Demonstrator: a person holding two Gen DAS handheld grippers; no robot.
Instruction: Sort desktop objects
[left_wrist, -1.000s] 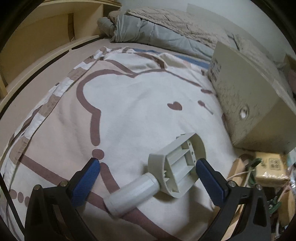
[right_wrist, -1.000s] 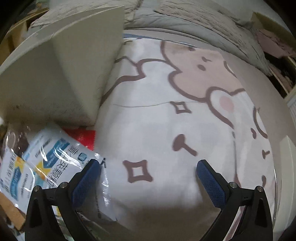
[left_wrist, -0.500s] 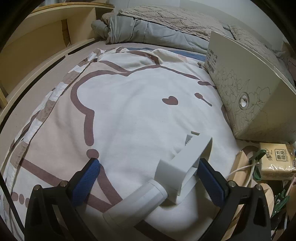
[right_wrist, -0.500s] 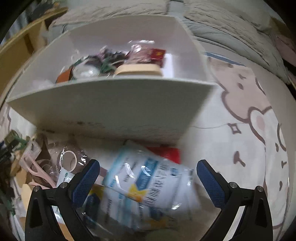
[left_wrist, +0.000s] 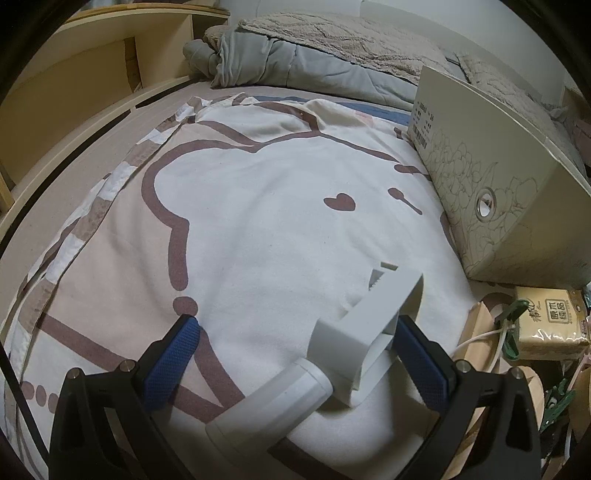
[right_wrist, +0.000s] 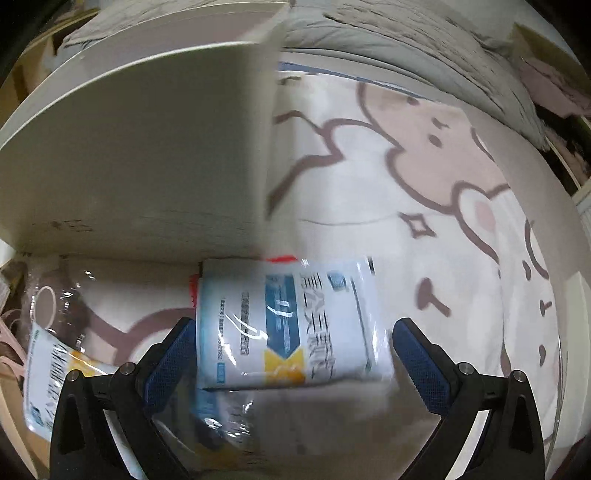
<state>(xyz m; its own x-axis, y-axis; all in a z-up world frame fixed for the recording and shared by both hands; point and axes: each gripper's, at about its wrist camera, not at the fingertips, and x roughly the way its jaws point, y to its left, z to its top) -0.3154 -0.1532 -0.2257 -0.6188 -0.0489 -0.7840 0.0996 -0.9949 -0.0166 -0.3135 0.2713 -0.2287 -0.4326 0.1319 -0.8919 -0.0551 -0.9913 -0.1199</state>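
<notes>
My left gripper (left_wrist: 295, 358) is open and low over the bear-print sheet. A white plastic tool (left_wrist: 332, 354), a round handle with a boxy head, lies tilted between its fingers, with the head close against the right pad (left_wrist: 417, 362). My right gripper (right_wrist: 293, 362) is also open. A white and blue plastic packet (right_wrist: 288, 325) lies between its fingers, nearer the left pad (right_wrist: 170, 362), and the view there is motion-blurred. The cream storage box (left_wrist: 498, 184) stands on the bed; its plain wall (right_wrist: 147, 147) fills the upper left of the right wrist view.
A tissue pack (left_wrist: 550, 321), a white cable (left_wrist: 480, 336) and green clips (left_wrist: 513, 310) lie at the box's foot. A second packet (right_wrist: 48, 369), a tape roll (right_wrist: 44, 299) and something red (right_wrist: 284, 258) lie by the wall. A folded duvet (left_wrist: 314, 62) lies behind; wooden shelving (left_wrist: 74, 92) stands left.
The white tool tipped from face-up onto its side as the left gripper dropped closer. The right gripper swung from the bare sheet past the box's open top, down over the packet.
</notes>
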